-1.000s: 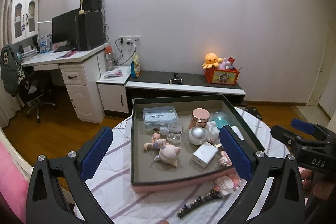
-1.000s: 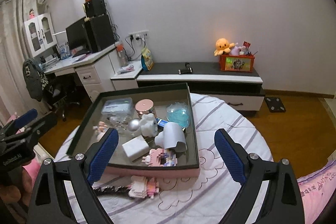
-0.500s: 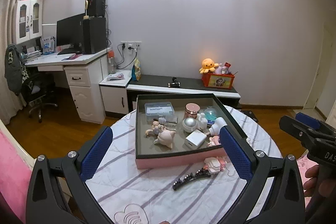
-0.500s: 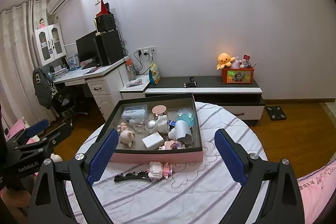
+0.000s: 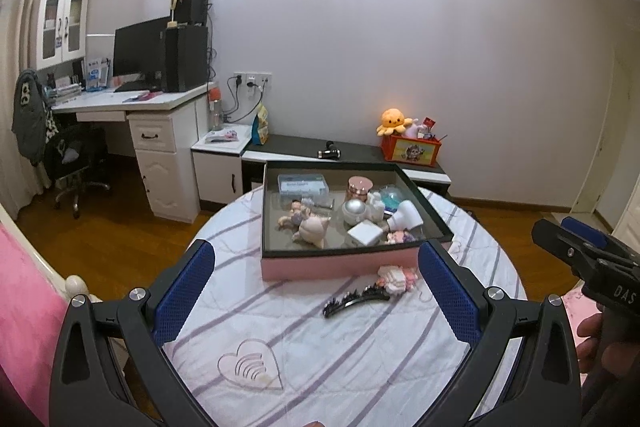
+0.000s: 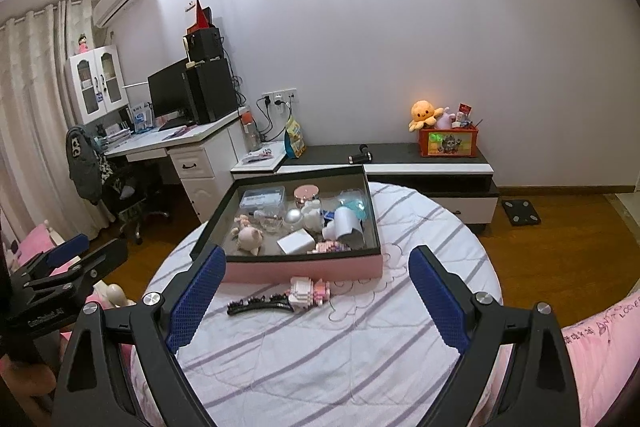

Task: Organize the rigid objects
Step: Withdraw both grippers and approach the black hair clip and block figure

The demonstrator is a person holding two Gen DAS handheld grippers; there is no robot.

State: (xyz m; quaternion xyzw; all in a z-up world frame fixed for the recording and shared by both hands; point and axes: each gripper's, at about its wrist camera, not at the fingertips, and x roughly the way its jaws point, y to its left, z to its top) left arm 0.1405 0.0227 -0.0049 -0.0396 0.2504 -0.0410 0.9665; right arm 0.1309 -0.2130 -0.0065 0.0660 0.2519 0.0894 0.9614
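A pink box (image 5: 340, 261) (image 6: 304, 269) with a dark rim stands on the round table with the striped cloth (image 5: 320, 347) (image 6: 340, 339). It holds several small things: a pig figure (image 5: 312, 229), a silver ball (image 5: 354, 211), a white cube (image 5: 364, 233), a clear case (image 5: 303, 184). A black hair clip (image 5: 354, 301) (image 6: 258, 305) and a pink block toy (image 5: 396, 275) (image 6: 310, 291) lie on the cloth in front of the box. My left gripper (image 5: 316, 275) and right gripper (image 6: 314, 279) are open and empty, well back from the box.
A low black-and-white cabinet (image 6: 420, 163) with an orange toy box (image 6: 448, 143) stands behind the table. A white desk with a monitor (image 5: 140, 59) and an office chair (image 5: 72, 155) are at the left. Pink bedding (image 6: 592, 327) borders the table.
Both grippers have pulled back and up from the box, so the whole table now shows. The objects have not moved.
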